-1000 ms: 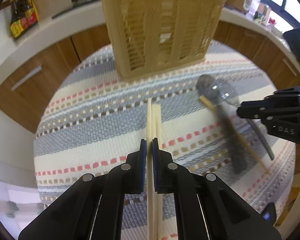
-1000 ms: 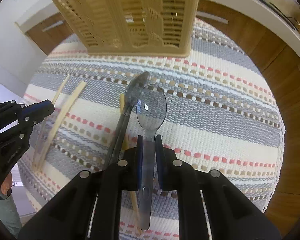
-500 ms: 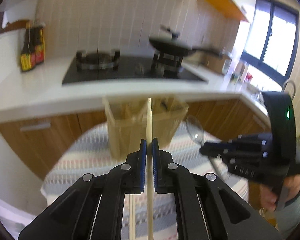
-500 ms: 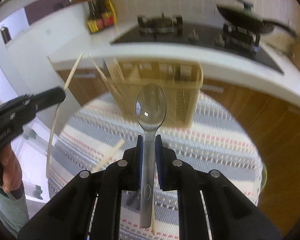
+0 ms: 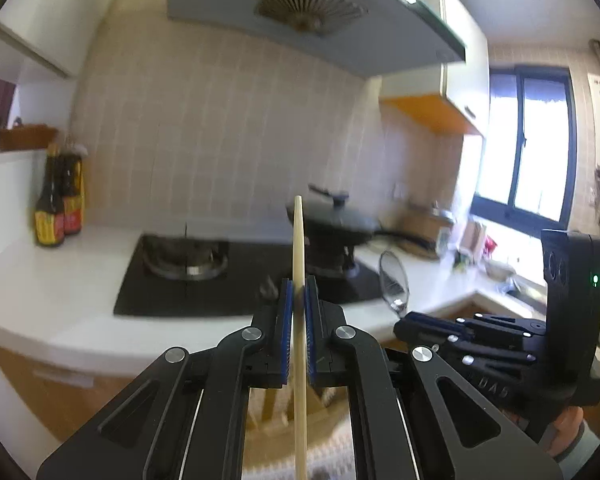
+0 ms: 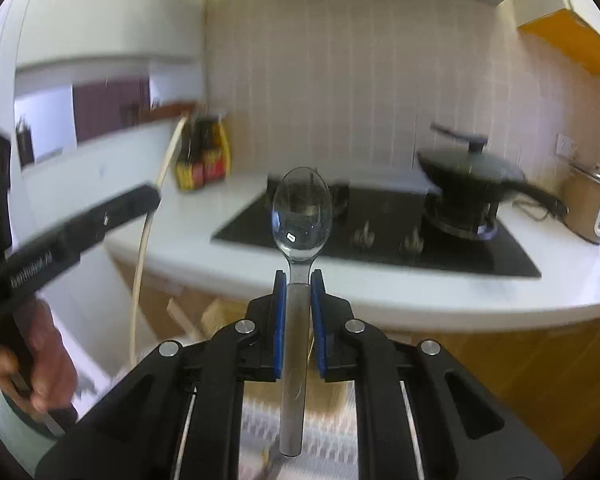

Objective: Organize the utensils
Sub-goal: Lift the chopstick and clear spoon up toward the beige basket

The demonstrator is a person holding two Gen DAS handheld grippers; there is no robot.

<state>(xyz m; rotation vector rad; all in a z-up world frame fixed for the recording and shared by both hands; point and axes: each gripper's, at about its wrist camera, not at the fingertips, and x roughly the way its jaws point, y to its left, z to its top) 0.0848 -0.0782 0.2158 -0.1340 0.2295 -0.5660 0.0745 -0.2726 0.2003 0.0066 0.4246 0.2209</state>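
Observation:
My left gripper (image 5: 298, 286) is shut on a pale wooden chopstick (image 5: 299, 240) that stands upright between its blue pads, high above the table. In the right wrist view the same gripper (image 6: 152, 196) shows at the left with the chopstick (image 6: 142, 248) hanging through it. My right gripper (image 6: 299, 280) is shut on the handle of a metal spoon (image 6: 302, 216), bowl pointing up and away. From the left wrist view the right gripper (image 5: 404, 322) appears at the right with the spoon bowl (image 5: 394, 282) above it. The slatted utensil basket (image 6: 220, 316) is only partly visible low behind the fingers.
Ahead runs a white counter (image 5: 72, 292) with a black gas hob (image 6: 380, 236), a lidded wok (image 6: 472, 176) and sauce bottles (image 5: 58, 204). A rice cooker (image 6: 590, 208) stands at the far right. The striped table mat (image 6: 260, 428) shows at the bottom. A hand (image 6: 40, 360) holds the left gripper.
Both grippers have risen from the striped mat and tilted up toward level, each carrying its utensil. The basket and mat have dropped to the bottom of both views; the counter and hob now fill them.

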